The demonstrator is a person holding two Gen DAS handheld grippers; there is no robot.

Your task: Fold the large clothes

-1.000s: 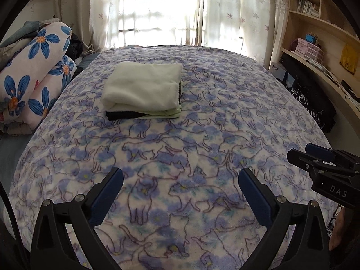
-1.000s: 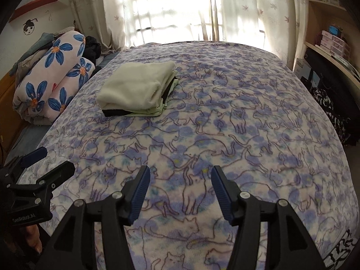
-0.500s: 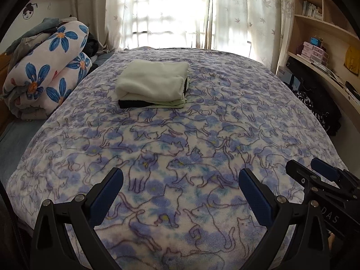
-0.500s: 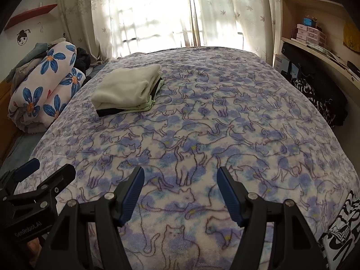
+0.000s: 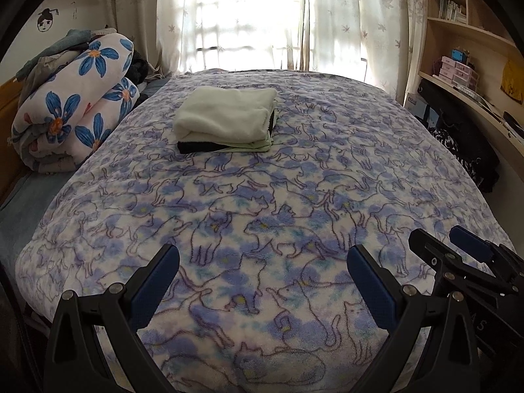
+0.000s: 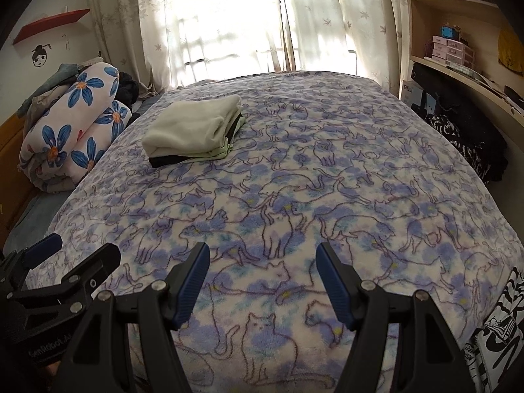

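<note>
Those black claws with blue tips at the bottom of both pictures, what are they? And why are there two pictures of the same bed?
They are grabbers that a person holds, one in each hand. Each has a small camera looking out along its two fingers, so each picture comes from one hand.

One picture shows the left gripper, the other the right gripper. Both are open and hold nothing.

Below them lies a fluffy cat blanket spread over the bed. Further back sits a stack of folded clothes, pale on top, dark at the bottom. Left of the bed lies a rolled flower quilt.

R claw [image 6: 262, 281] open, folded clothes [image 6: 193, 131] beyond
</note>
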